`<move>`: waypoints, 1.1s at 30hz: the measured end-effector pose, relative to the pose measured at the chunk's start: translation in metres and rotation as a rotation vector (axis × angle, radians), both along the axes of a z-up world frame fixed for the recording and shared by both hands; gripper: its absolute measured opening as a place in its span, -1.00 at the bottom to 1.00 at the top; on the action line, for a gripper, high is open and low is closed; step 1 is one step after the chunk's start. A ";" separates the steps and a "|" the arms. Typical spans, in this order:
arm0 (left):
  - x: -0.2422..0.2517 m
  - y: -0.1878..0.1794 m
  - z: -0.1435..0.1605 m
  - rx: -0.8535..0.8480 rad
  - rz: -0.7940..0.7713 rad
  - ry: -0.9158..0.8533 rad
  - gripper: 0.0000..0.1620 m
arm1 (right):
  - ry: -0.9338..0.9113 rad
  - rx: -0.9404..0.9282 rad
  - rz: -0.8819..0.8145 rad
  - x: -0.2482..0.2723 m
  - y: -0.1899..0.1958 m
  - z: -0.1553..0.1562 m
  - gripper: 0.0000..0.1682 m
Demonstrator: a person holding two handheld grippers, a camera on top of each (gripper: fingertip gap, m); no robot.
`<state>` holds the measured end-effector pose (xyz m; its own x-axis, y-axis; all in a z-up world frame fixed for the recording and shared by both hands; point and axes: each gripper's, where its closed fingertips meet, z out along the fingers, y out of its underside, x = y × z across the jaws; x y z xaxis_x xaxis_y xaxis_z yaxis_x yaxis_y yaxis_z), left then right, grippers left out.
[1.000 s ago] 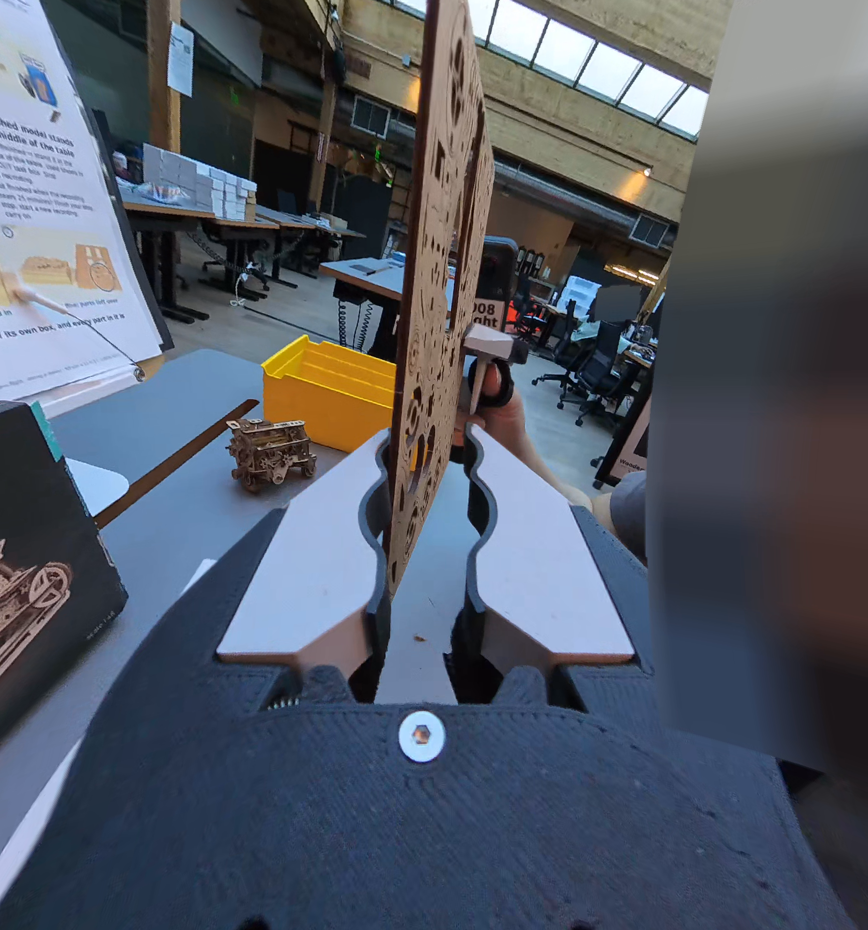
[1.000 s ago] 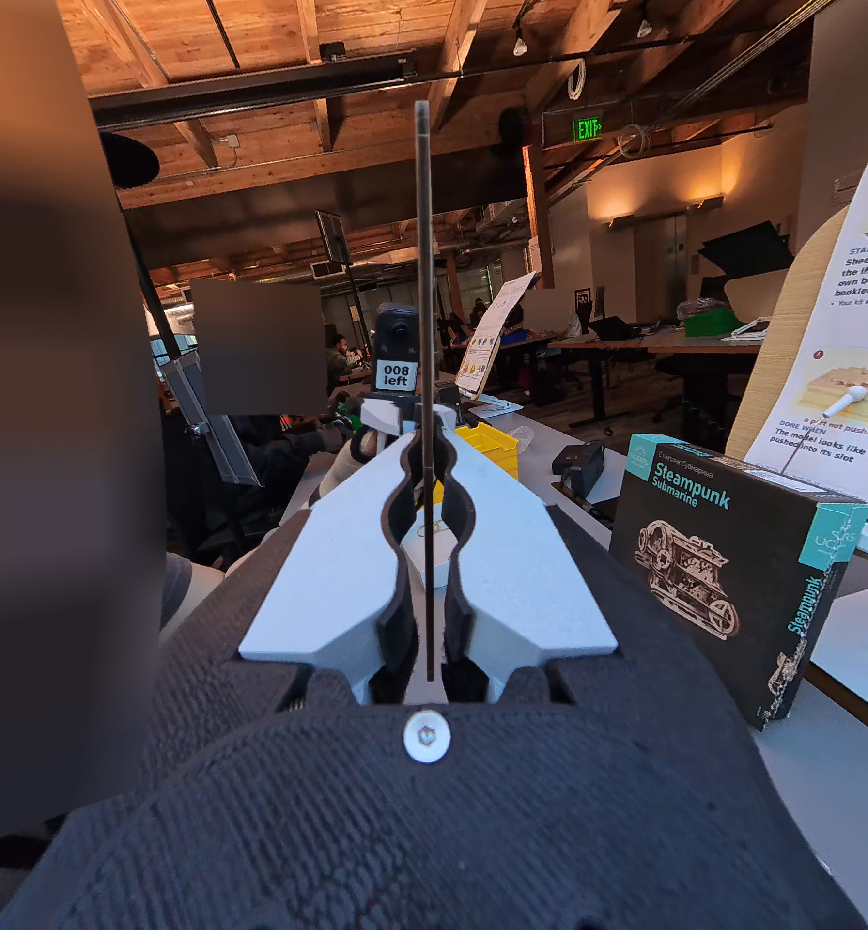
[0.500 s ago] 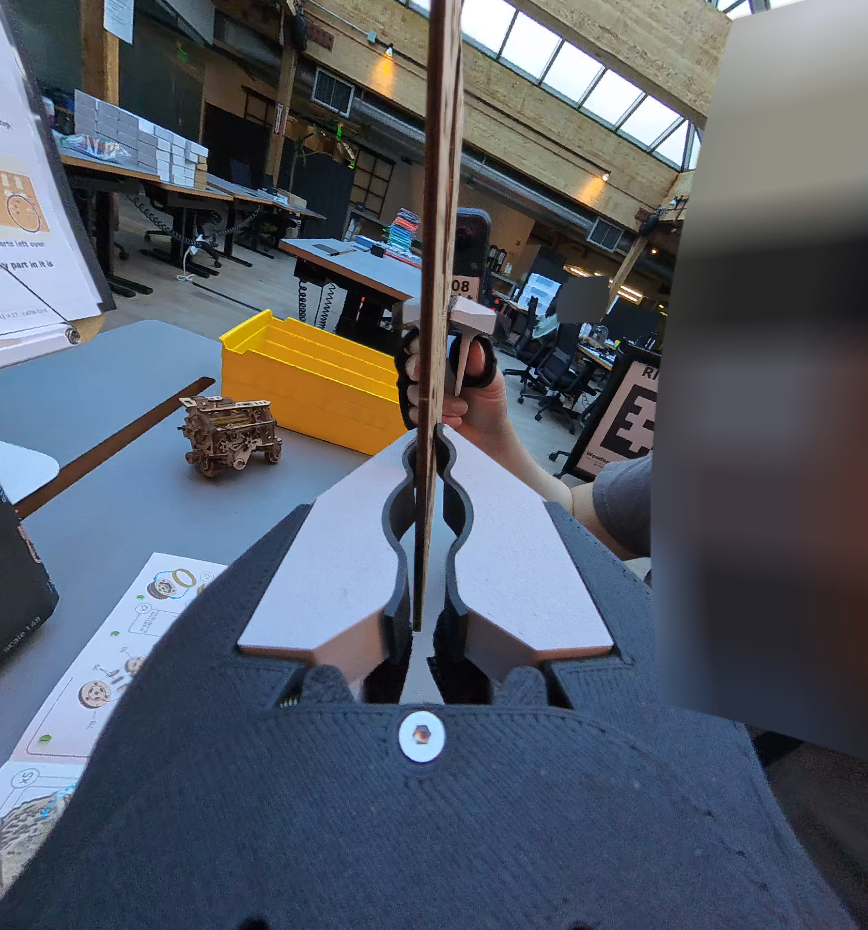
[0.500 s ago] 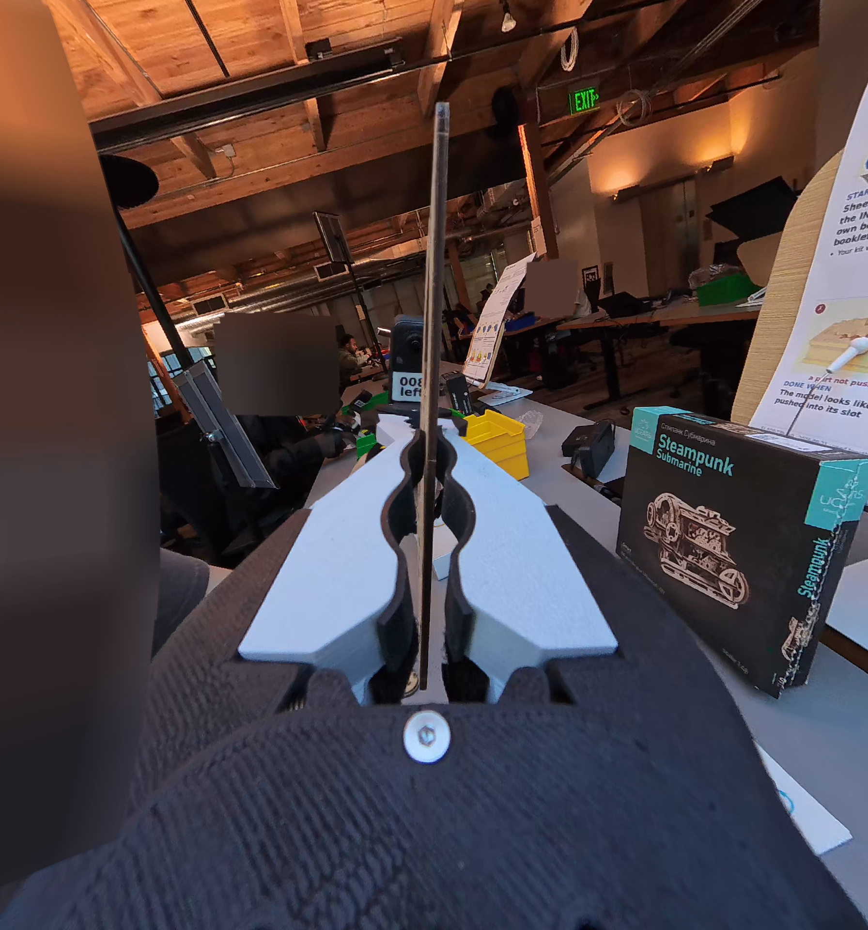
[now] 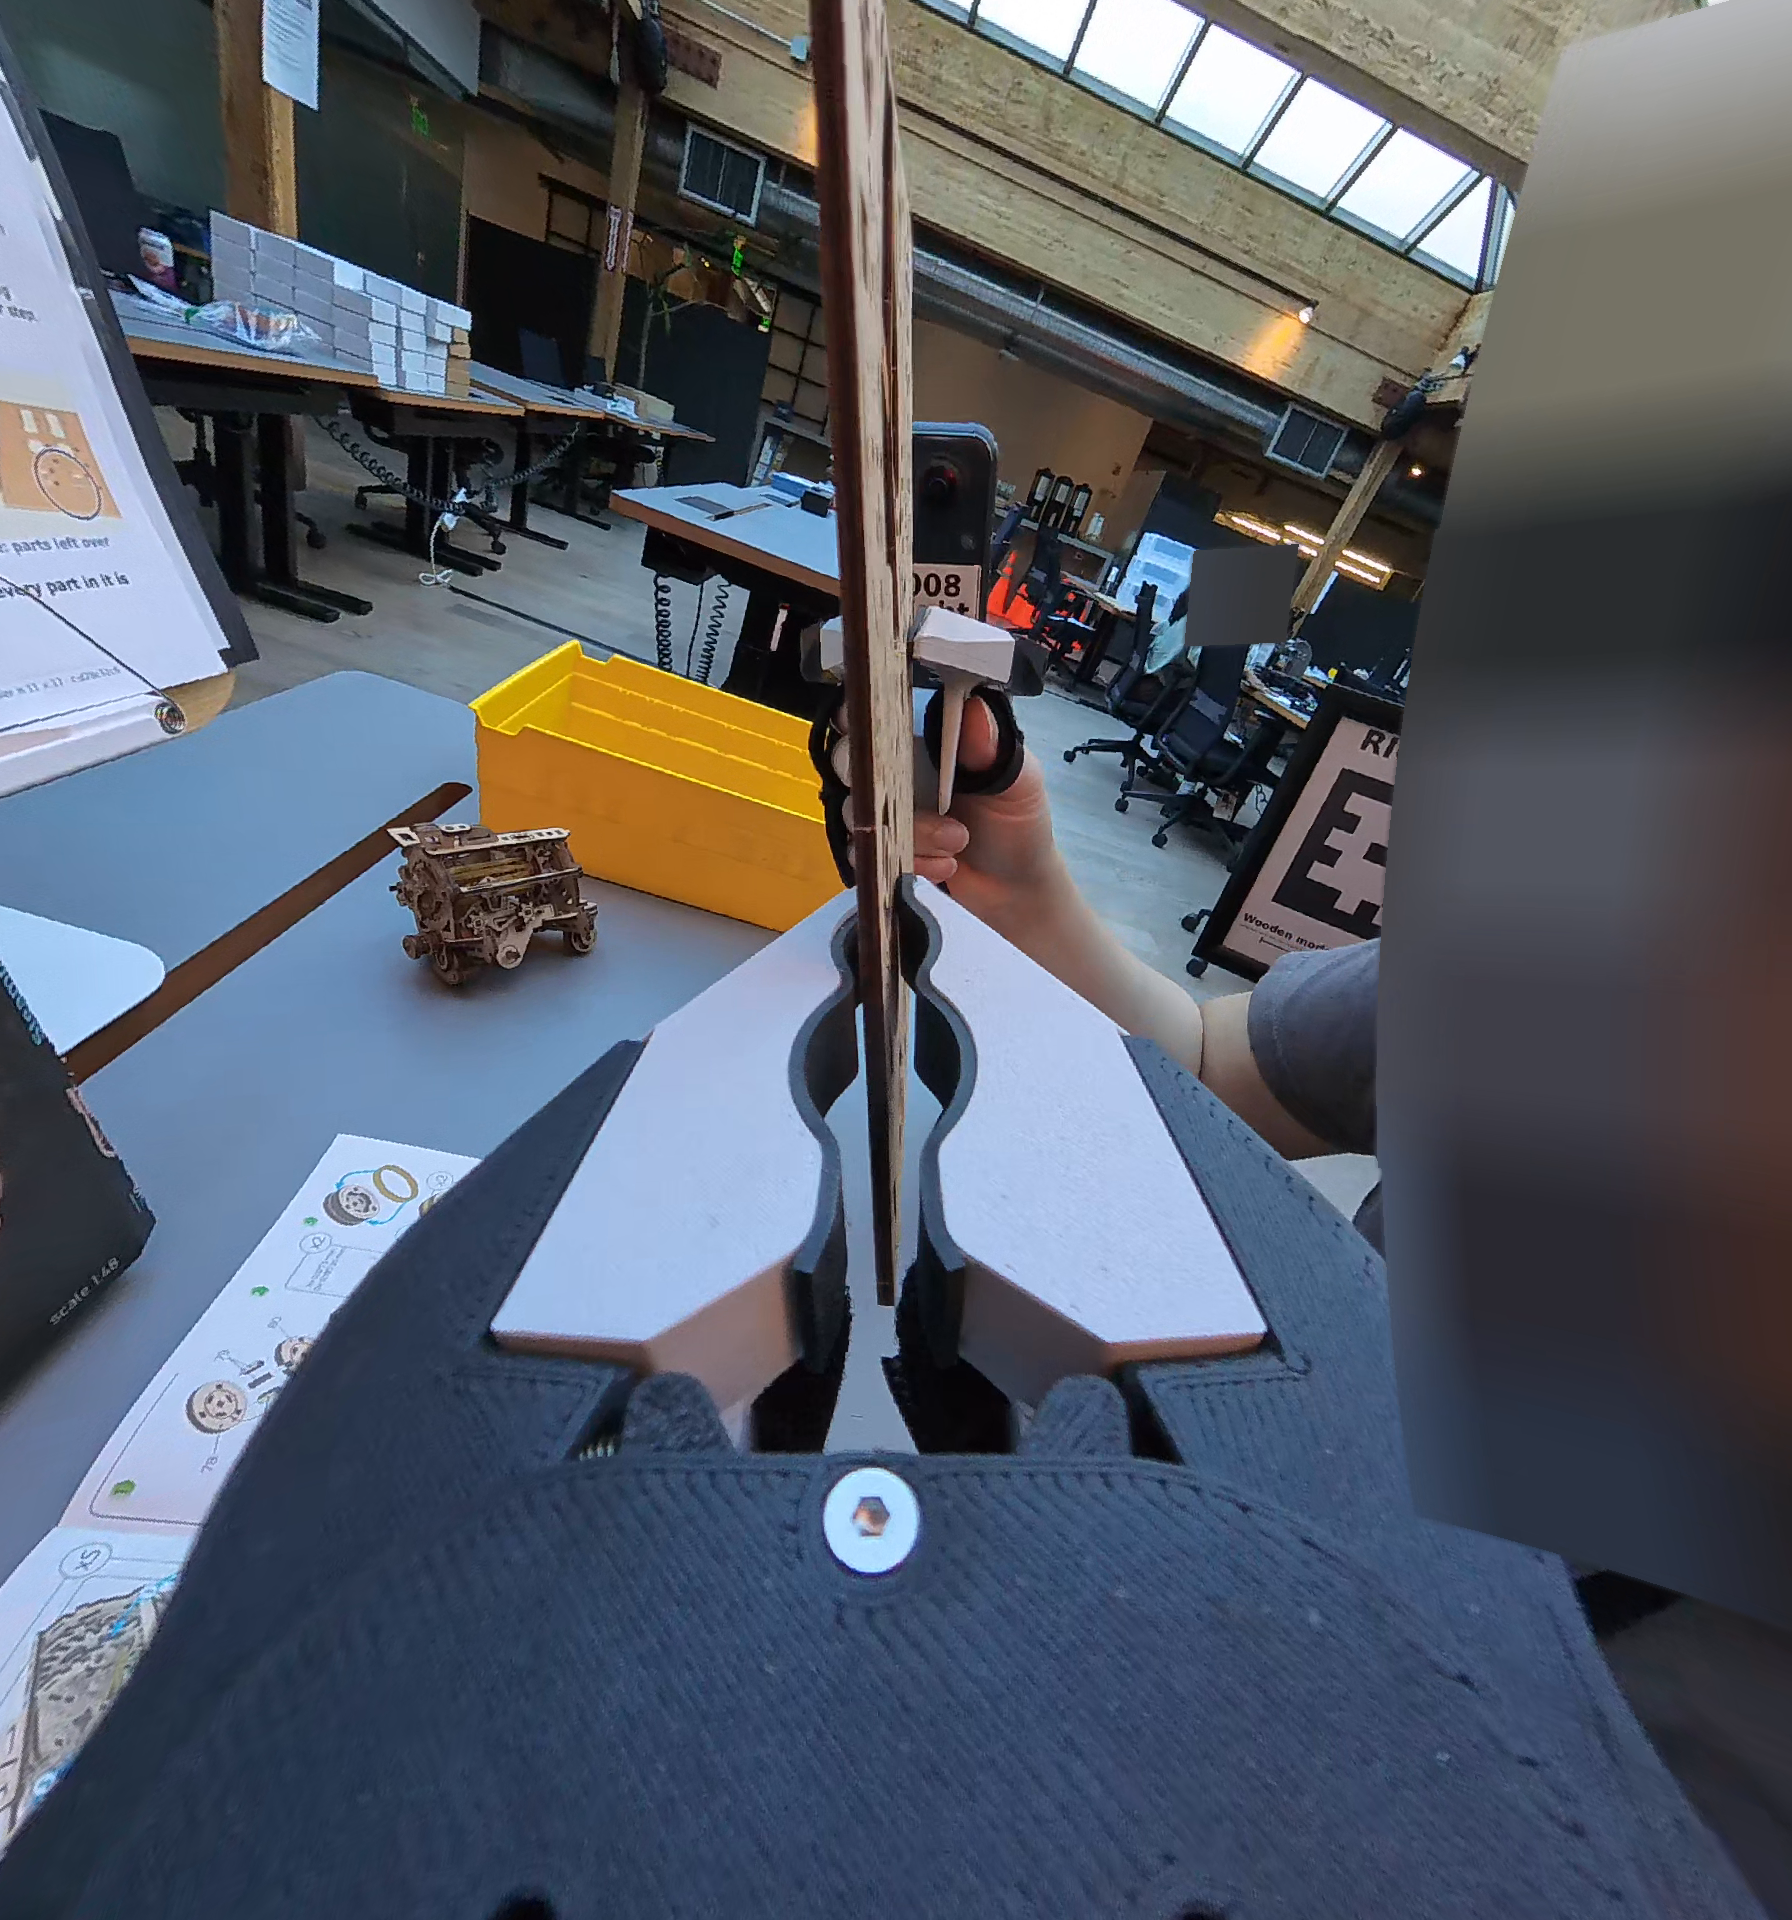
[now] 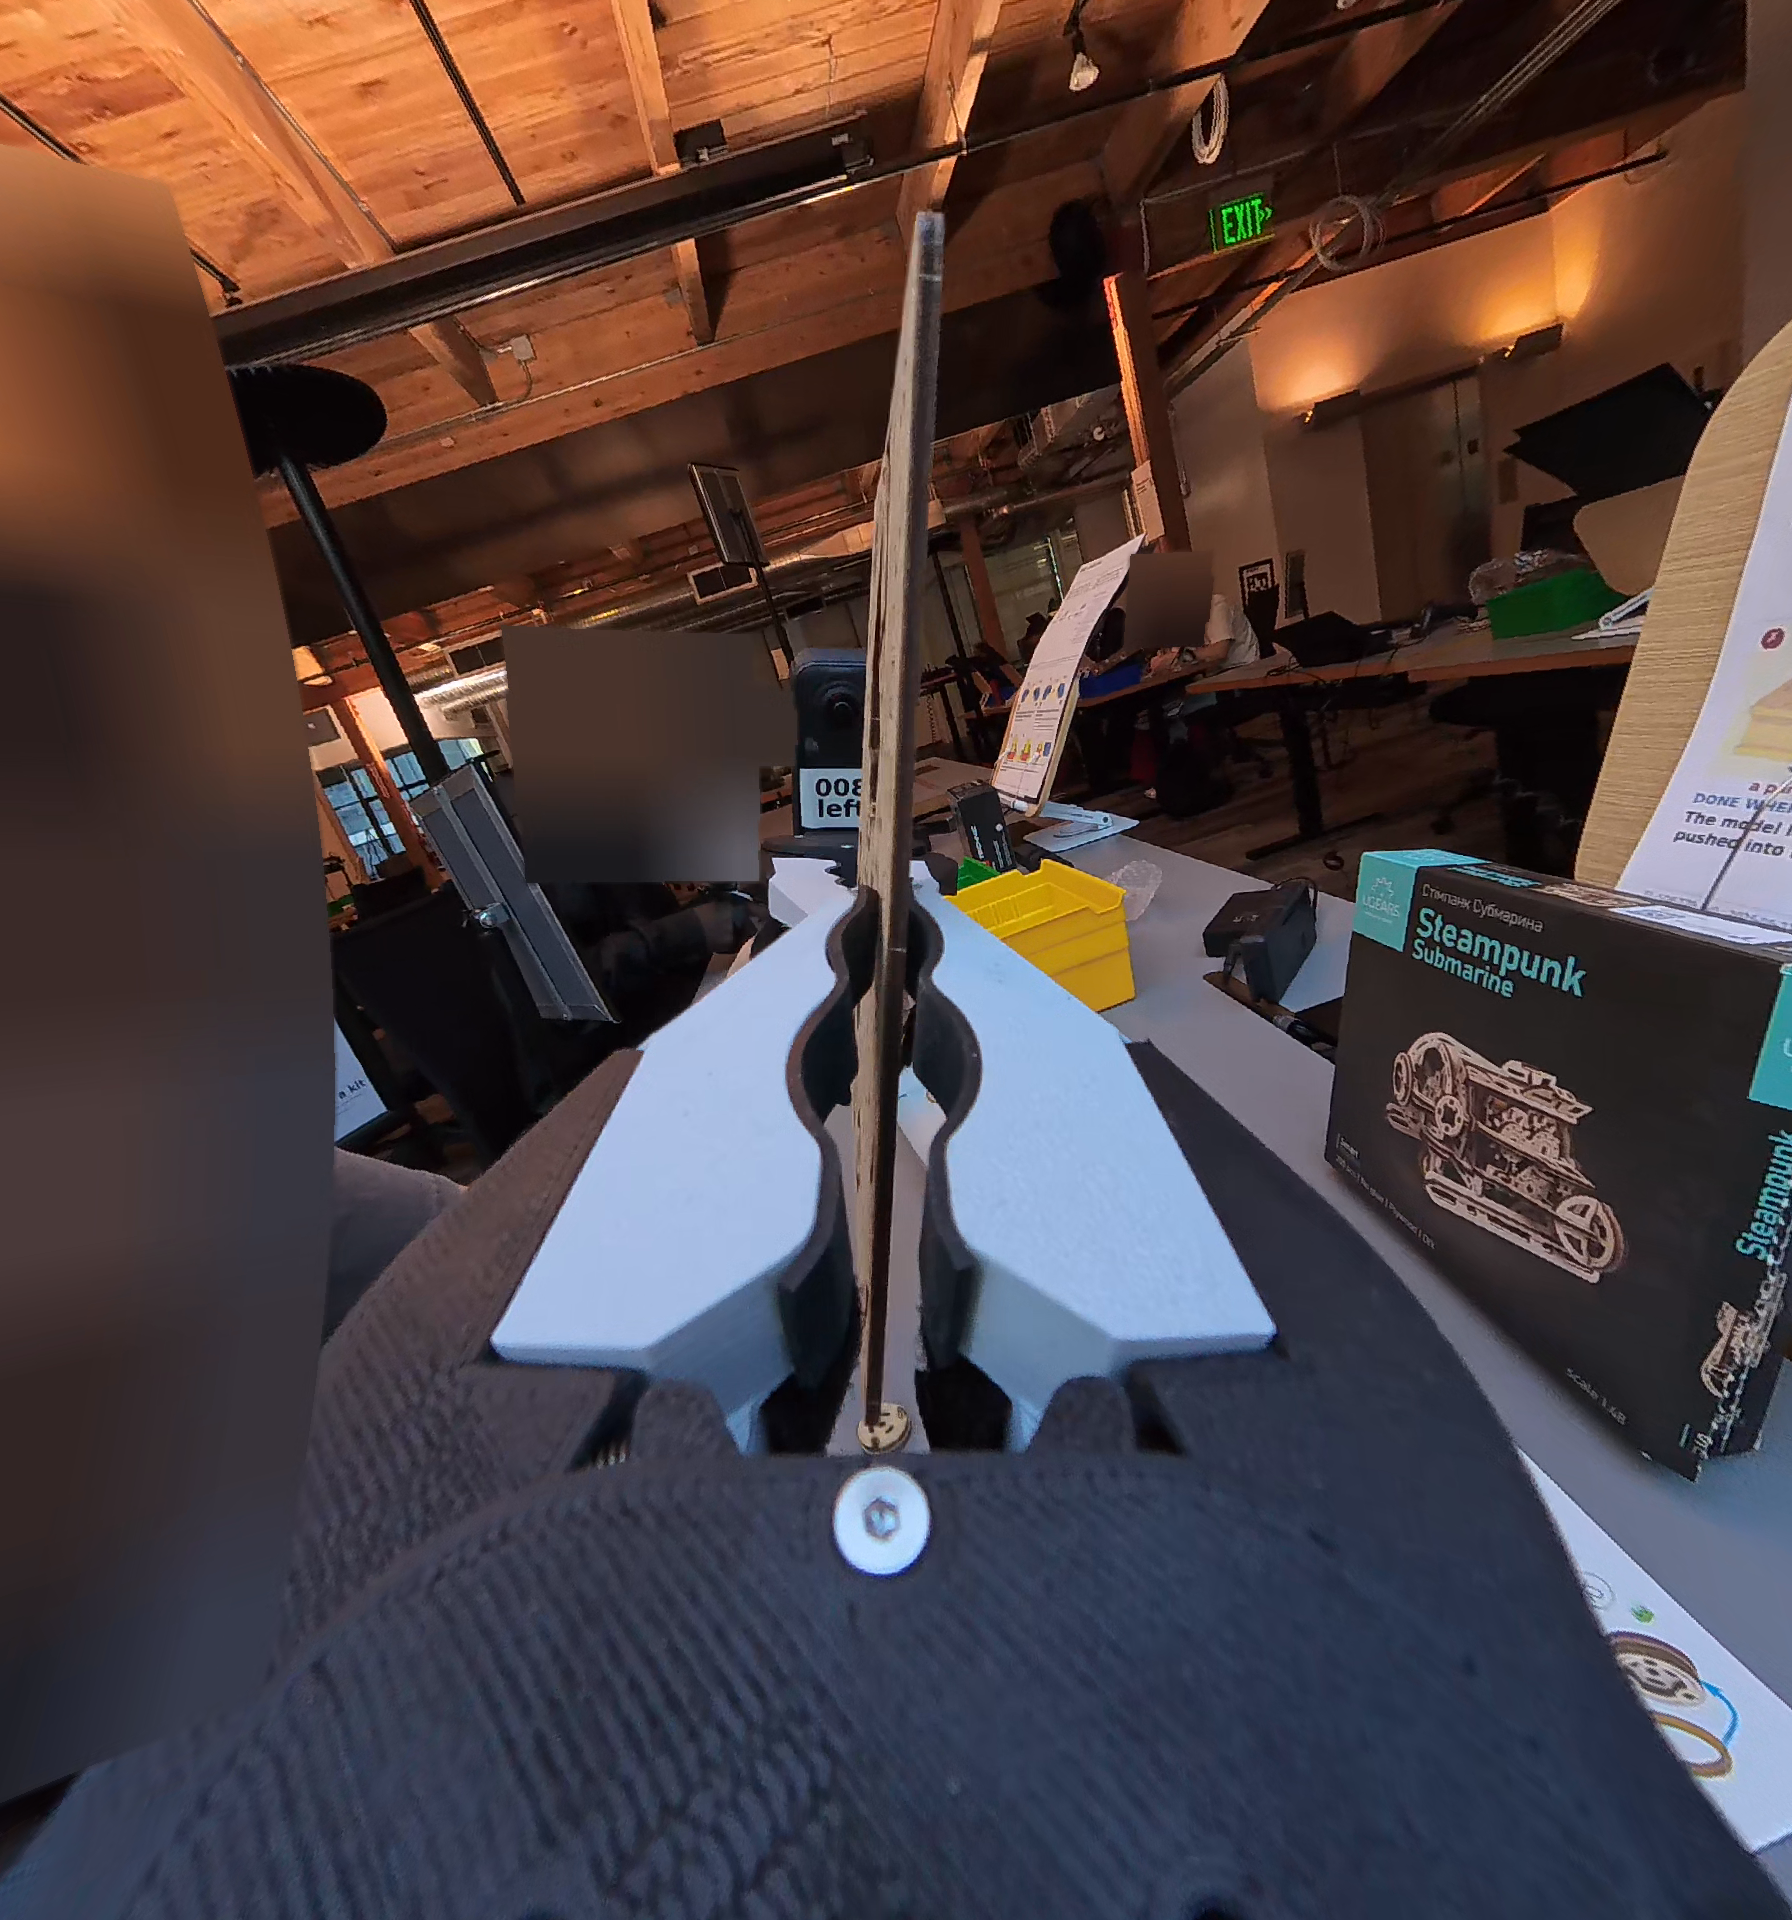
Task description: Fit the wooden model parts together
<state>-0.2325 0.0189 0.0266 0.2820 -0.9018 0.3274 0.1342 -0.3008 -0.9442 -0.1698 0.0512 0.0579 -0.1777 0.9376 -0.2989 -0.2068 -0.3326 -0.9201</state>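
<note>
A thin laser-cut wooden parts sheet stands upright and edge-on between both grippers. My left gripper is shut on one edge of it. My right gripper is shut on the opposite edge of the sheet. Each gripper shows beyond the sheet in the other's view: the right one with a hand on it, the left one partly hidden. A small assembled wooden model sits on the grey table to the left.
A yellow bin stands behind the model. A black kit box stands by a propped instruction sign. An instruction booklet lies on the table near me. The table edge runs close to the right of the bin. My hands' fingertips stand some 9 cm from each other.
My left gripper's jaws have closed onto the sheet, which was loose and angled between them. The sheet has turned edge-on. My right gripper has kept its hold.
</note>
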 end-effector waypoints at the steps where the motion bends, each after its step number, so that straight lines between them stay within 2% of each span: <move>1: 0.000 0.001 -0.001 -0.002 0.002 -0.002 -0.99 | -0.001 -0.001 -0.003 0.000 0.001 0.000 -0.98; 19: 0.007 0.012 -0.011 -0.071 -0.010 -0.070 -0.99 | -0.017 -0.043 -0.033 0.007 0.011 -0.010 -0.98; 33: 0.016 -0.003 0.007 -0.010 0.006 -0.089 -0.99 | -0.013 0.007 -0.033 0.016 -0.006 0.009 -0.98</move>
<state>-0.2163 0.0163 0.0334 0.2567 -0.8967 0.3606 0.2194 -0.3093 -0.9253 -0.1542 0.0454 0.0673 -0.1425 0.9449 -0.2947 -0.2055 -0.3195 -0.9250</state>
